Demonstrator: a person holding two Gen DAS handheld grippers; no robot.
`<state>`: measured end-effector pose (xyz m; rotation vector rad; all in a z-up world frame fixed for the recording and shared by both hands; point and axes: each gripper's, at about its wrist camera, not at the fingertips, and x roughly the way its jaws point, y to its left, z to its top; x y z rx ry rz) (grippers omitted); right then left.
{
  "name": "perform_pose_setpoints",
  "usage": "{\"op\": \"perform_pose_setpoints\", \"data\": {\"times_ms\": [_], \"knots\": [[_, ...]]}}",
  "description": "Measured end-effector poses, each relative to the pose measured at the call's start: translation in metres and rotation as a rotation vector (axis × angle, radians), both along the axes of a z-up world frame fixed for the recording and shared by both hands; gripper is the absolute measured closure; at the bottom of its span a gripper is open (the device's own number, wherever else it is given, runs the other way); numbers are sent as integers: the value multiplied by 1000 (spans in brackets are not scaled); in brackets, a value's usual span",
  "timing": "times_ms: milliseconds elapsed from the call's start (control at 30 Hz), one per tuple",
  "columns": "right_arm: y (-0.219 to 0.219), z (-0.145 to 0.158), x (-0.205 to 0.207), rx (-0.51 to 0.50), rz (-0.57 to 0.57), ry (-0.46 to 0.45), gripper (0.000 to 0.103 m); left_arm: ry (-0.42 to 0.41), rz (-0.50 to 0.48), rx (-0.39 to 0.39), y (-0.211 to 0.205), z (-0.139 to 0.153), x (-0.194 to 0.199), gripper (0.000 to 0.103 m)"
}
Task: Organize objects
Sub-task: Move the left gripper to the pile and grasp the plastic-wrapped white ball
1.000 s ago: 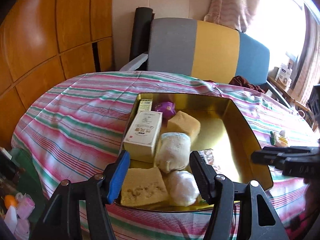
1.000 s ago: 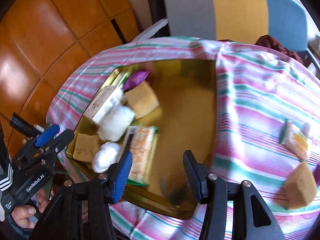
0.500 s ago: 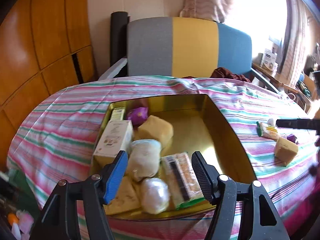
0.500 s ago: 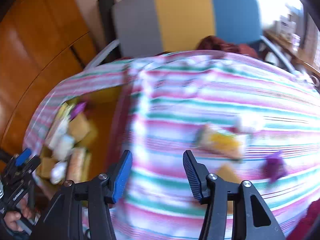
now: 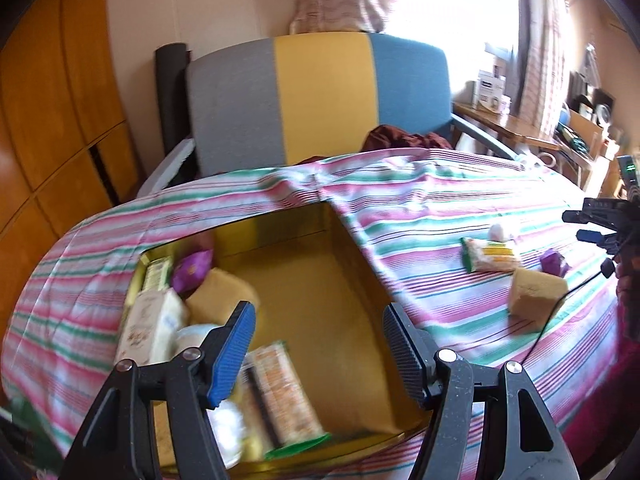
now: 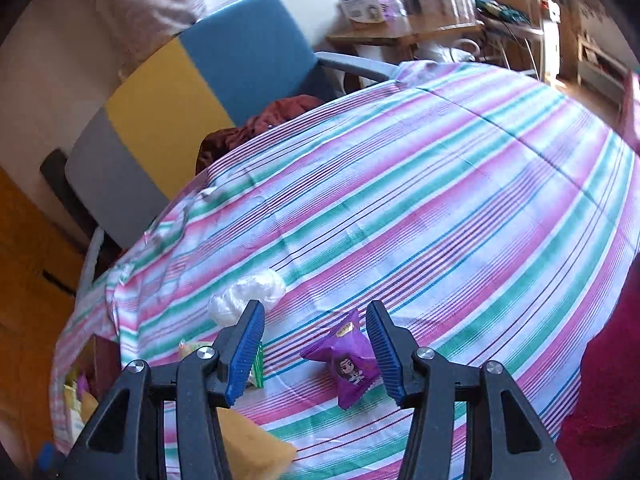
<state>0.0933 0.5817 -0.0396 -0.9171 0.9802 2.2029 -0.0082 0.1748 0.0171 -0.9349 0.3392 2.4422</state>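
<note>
The right gripper (image 6: pixel 316 344) hangs low over the striped tablecloth (image 6: pixel 460 208) with its jaws spread wide and nothing between the pads; the purple snack packet (image 6: pixel 348 364) lies flat on the cloth right inside that gap, touching neither finger, so this looks like the line-up for a pick; the left gripper (image 5: pixel 316 344) is spread and empty too, hovering over the near end of the gold tray (image 5: pixel 360 248), where a white box (image 5: pixel 154 326), a tan sponge (image 5: pixel 218 300), a purple packet (image 5: pixel 192 268) and an orange-printed packet (image 5: pixel 280 388) crowd the left side while the right half of the floor is bare; out on the cloth wait a clear plastic-wrapped ball (image 6: pixel 248 290), a green-edged packet (image 5: pixel 486 254) and a loose tan sponge block (image 5: pixel 536 294) (its corner also peeks under the right tool's left finger in the wrist view); the risks from here: the packet is thin, slick and puffy, so a high close may squeeze it out forward or catch only a crimped edge and drop it on the way; a low close may pinch the loose cloth and drag its neighbours; the left finger sits just beside the green-edged packet and could nudge it.
</note>
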Motion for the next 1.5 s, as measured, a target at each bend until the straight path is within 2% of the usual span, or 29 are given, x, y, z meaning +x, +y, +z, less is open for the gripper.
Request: {"op": "perform_pose_setpoints", "data": {"times_ms": [133, 400, 533, 767, 1067, 1200, 1333, 1367, 1400, 1433, 1500], "knots": [[4, -5, 2, -59, -10, 13, 49, 4, -76, -33, 38, -1, 2, 36], [3, -13, 3, -114, 4, 25, 49, -17, -258, -124, 117, -9, 4, 36], [5, -15, 6, -137, -3, 36, 49, -53, -305, -130, 148, -10, -2, 36], [12, -23, 11, -203, -24, 37, 49, -47, -401, -146, 211, -11, -12, 36], [17, -31, 14, -285, -24, 64, 49, -114, -502, -188, 291, -44, -35, 36], [17, -32, 11, -295, -10, 70, 49, -135, -561, -210, 322, -58, -40, 36], [19, -33, 12, -308, -15, 75, 49, -170, -577, -245, 347, -80, -46, 36], [20, -34, 13, -312, -20, 77, 49, -184, -574, -255, 351, -86, -48, 38], [22, -34, 14, -313, -25, 77, 49, -213, -573, -264, 355, -93, -51, 55], [22, -35, 14, -314, -30, 75, 49, -250, -568, -273, 357, -100, -54, 68], [24, -36, 15, -317, -33, 75, 49, -265, -541, -243, 354, -102, -56, 69]]}}
